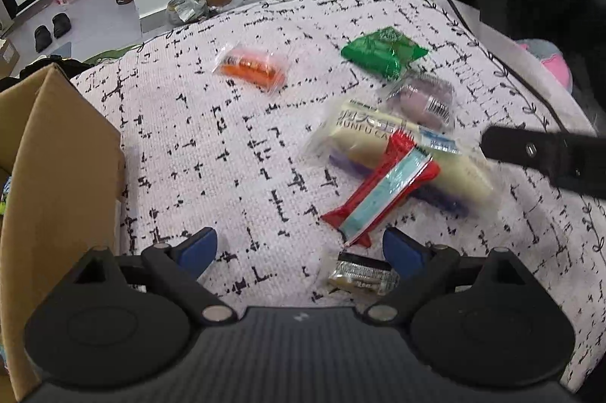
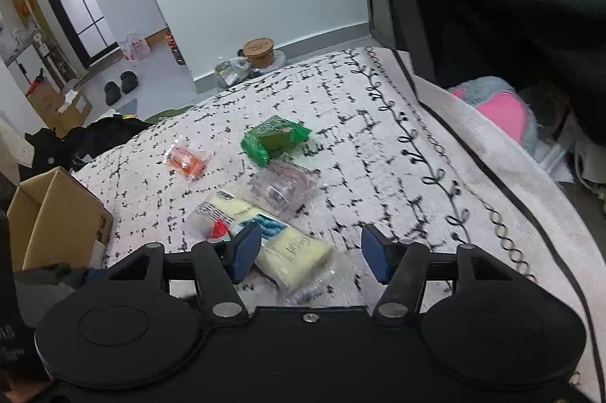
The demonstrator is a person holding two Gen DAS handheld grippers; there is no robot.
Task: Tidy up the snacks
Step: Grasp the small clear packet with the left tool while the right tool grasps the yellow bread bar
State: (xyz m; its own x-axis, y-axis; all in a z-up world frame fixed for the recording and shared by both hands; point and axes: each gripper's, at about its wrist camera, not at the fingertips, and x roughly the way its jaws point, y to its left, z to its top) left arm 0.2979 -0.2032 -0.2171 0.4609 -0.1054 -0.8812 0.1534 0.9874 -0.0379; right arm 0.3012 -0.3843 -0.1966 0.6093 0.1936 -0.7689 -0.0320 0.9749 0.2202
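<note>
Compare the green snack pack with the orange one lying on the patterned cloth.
The green snack pack has an opaque wrapper; the orange snack pack sits in clear film with its filling visible. The green one looks larger and lies farther from the cardboard box. Both lie flat, untouched, apart from the other snacks.

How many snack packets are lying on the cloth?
6: an orange packet far left, a green packet at the back, a purple packet beside it, a long cream packet mid-right, a red-and-blue packet across it, and a small silver packet nearest. The box may hide more.
</note>
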